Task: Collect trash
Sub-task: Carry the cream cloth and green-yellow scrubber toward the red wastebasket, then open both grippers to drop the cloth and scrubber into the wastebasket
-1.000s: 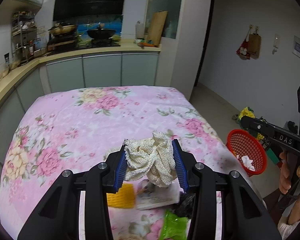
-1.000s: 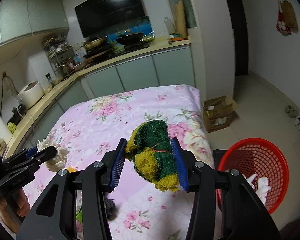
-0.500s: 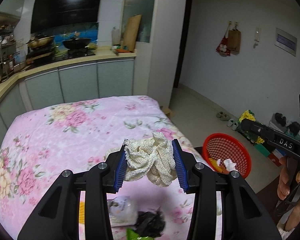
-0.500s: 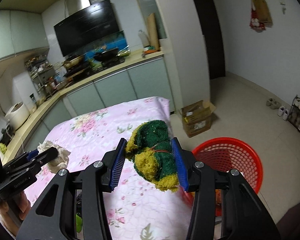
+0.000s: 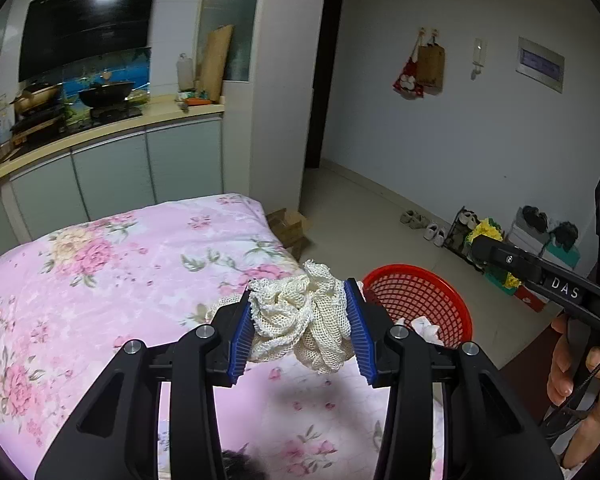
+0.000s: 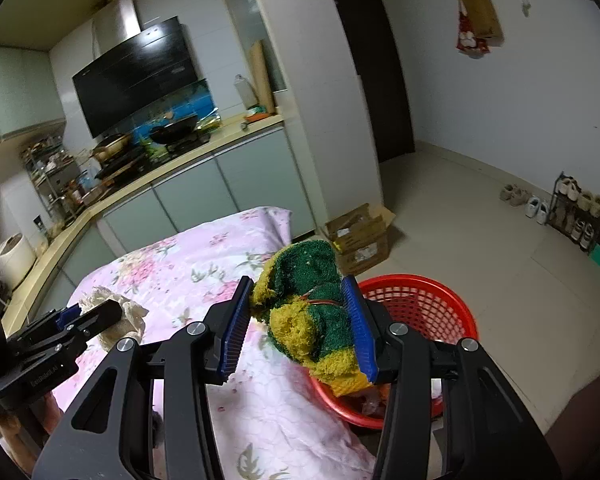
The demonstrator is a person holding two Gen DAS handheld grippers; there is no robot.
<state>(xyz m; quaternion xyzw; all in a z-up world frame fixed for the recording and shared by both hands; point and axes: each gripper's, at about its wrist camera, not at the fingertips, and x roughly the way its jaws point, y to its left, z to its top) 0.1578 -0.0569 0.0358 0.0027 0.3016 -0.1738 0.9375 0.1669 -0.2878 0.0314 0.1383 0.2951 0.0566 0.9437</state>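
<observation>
The left tongs [image 5: 305,326] are pinching a crumpled cream mesh cloth [image 5: 300,322] between their blue pads, holding it above the edge of the tabletop under a pink floral cover [image 5: 100,280], just beside the red basket [image 5: 420,292] on the floor. The right tongs [image 6: 300,326] are pinching a green and yellow sponge [image 6: 312,312], holding it above the near rim of that basket [image 6: 420,304]. White scraps [image 5: 422,326] are lying inside the basket.
</observation>
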